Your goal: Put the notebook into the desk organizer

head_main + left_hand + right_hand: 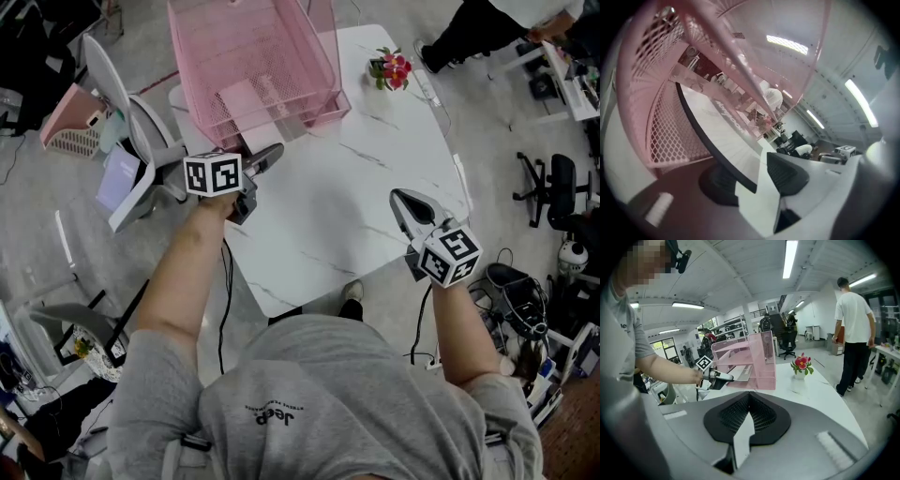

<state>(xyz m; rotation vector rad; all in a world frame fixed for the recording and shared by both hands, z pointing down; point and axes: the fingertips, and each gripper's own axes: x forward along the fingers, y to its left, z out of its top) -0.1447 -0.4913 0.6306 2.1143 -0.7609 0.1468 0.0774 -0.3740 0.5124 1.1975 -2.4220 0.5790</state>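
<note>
Notebook (244, 101) lies flat in the bottom tray of the pink desk organizer (291, 56), at the upper left of the white marbled surface (356, 206). My left hand-held gripper (270, 155) sits at the tray's mouth, its jaws partly open around the notebook's near edge, not pinching. Further right stands a flower pot (391, 68). My right hand-held gripper (403, 199) hangs closed and empty. A person (487, 28) stands upper right, with an office chair (561, 192) at the right edge.
</note>
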